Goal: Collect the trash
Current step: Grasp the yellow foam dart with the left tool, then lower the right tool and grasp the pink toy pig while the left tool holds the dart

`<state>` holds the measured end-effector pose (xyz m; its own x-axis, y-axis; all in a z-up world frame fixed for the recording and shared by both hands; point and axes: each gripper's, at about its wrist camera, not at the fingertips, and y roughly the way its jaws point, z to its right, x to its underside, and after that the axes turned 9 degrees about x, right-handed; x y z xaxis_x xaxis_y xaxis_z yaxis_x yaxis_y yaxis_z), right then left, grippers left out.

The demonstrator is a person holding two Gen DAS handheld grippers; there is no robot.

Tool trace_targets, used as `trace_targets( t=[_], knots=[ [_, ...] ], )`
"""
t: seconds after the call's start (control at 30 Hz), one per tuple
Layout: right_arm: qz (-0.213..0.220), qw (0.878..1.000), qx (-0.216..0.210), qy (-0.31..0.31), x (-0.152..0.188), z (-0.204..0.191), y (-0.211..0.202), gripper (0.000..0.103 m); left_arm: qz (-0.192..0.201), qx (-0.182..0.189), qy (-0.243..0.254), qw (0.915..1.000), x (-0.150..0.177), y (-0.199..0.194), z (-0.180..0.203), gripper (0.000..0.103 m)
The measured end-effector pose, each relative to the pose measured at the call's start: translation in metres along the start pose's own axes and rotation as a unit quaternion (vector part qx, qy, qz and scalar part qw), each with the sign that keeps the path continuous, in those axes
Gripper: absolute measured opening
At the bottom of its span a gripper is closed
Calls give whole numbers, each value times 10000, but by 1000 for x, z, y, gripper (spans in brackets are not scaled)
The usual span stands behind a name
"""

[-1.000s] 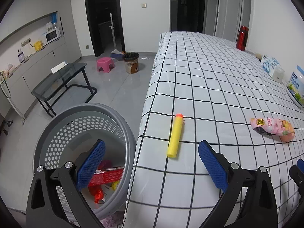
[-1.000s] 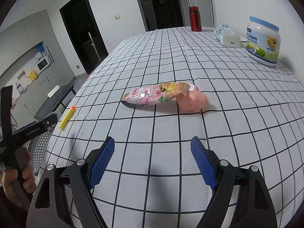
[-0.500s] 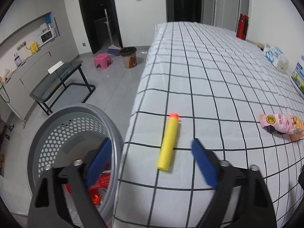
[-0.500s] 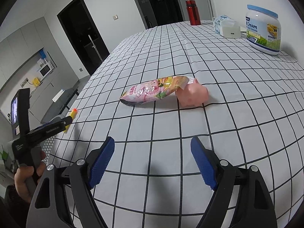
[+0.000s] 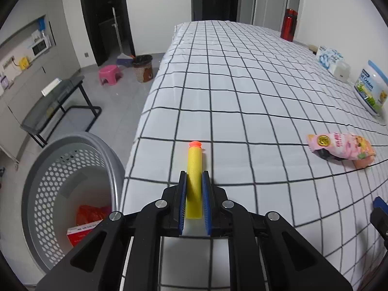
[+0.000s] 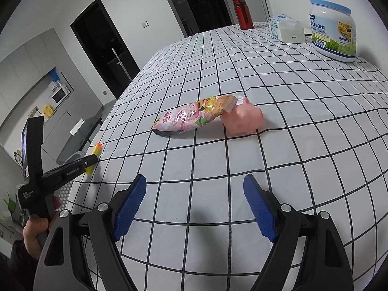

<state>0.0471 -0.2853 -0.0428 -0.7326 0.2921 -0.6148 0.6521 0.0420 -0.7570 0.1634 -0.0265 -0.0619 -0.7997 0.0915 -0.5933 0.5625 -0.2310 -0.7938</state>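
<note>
A yellow foam dart [image 5: 194, 167] with an orange tip lies near the left edge of the checked tablecloth [image 5: 242, 92]. My left gripper [image 5: 194, 181] is shut on the dart's near half, blue pads pressed to both sides. In the right wrist view the same dart [image 6: 94, 154] pokes out past the left gripper's black fingers. A pink snack wrapper [image 6: 191, 117] leans on a pink toy pig [image 6: 243, 120] mid-table. My right gripper [image 6: 194, 203] stands open above bare cloth, short of the wrapper [image 5: 339, 146].
A grey perforated bin [image 5: 70, 194] stands on the floor left of the table, holding red packaging [image 5: 87, 220]. A milk powder tub [image 6: 333, 30], tissue pack [image 6: 287, 28] and red bottle [image 6: 242, 13] sit at the table's far right. A hand [image 6: 38, 225] grips the left tool.
The left gripper's jaws came together from wide open and clamped the yellow dart as it moved right and forward over the table edge. The right gripper stayed open and nearly still.
</note>
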Motion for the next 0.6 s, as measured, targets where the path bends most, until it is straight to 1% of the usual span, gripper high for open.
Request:
trace_targets(
  t=[0.13,0.23,0.43,0.5,0.6],
  knots=[
    [-33,10000,6,60,-1,5,-1,79,19,98,-5,10000,3,-9,6,13],
    [-20,9997,243,3,-6,12,-4,79,82,177,72,9998,8,-17,16,13],
    [-91,9983,574,-56,-22,37,-4,79,144,347,262,9989,16,-28,34,13],
    [-146,9981,582,-167,-33,43,-1,79,143,396,300,9987,18,-30,38,13],
    [-213,9982,449,-341,-46,48,9,79,122,430,332,9985,21,-32,43,13]
  ],
)
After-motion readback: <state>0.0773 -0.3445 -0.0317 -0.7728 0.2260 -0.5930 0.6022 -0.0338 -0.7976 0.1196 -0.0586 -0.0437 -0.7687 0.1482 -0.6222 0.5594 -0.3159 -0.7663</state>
